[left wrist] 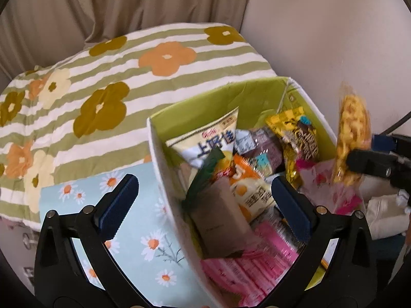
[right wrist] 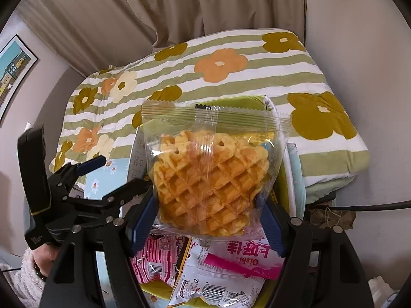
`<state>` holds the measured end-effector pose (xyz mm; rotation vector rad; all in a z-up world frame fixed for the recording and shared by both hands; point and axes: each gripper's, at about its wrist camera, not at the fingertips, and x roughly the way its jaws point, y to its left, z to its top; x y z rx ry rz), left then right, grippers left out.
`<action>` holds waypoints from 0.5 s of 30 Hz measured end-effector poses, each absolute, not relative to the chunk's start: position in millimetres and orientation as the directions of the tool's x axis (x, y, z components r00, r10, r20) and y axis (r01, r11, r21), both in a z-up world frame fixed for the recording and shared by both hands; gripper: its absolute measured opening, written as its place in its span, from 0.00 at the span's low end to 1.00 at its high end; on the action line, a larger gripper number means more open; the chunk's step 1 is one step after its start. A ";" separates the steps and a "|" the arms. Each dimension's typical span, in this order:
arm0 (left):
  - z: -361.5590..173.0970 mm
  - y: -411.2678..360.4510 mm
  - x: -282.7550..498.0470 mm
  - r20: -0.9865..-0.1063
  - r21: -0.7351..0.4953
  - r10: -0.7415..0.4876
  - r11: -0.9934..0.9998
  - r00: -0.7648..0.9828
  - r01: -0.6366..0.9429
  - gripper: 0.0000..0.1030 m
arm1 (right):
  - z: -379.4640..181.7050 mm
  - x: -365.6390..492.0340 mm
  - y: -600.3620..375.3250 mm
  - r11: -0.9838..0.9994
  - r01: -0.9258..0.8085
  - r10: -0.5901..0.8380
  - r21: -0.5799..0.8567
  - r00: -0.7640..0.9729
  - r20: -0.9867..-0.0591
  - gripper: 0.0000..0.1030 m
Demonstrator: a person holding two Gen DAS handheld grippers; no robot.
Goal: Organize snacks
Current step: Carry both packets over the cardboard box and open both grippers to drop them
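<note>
A white box with a green inside [left wrist: 159, 159] holds several snack packets: a cream chips bag [left wrist: 215, 138], an orange-and-white packet [left wrist: 246, 187], a gold packet [left wrist: 298, 138] and pink packets [left wrist: 244, 264]. My left gripper [left wrist: 205, 205] hangs open over the box. A blurred brown packet with a green end [left wrist: 221, 215] lies under it, clear of both pads. My right gripper [right wrist: 208, 220] is shut on a clear packet of waffle [right wrist: 213, 179] above the box [right wrist: 239, 101]. From the left wrist view this waffle packet [left wrist: 352, 141] hangs at the box's right side.
A striped quilt with big flowers [left wrist: 102, 77] lies behind the box, and a light blue daisy-print cloth [left wrist: 143, 243] lies to its left. Behind are a beige curtain [right wrist: 179, 12] and a wall. A framed picture [right wrist: 15, 69] hangs left. A hand in a fluffy white sleeve [right wrist: 25, 269] holds the left gripper [right wrist: 115, 177].
</note>
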<state>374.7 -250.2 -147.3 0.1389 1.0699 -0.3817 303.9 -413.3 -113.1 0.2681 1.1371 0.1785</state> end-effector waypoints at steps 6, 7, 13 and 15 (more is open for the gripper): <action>-141.2 -233.8 360.8 -0.875 -0.027 -0.186 0.940 0.447 0.339 1.00 | -112.1 309.7 -406.2 0.964 -0.047 0.258 0.262 0.402 -0.879 0.68; -141.7 -231.9 359.1 -0.876 -0.024 -0.182 0.941 0.447 0.337 1.00 | -112.3 311.7 -404.2 0.962 -0.050 0.264 0.267 0.402 -0.877 0.68; -135.9 -214.6 347.9 -0.874 -0.001 -0.145 0.954 0.463 0.299 1.00 | -120.8 327.8 -389.3 0.970 -0.075 0.243 0.233 0.401 -0.883 0.68; -133.0 -210.2 344.2 -0.871 0.006 -0.136 0.958 0.472 0.286 1.00 | -124.4 333.8 -386.4 0.959 -0.093 0.281 0.267 0.409 -0.868 0.69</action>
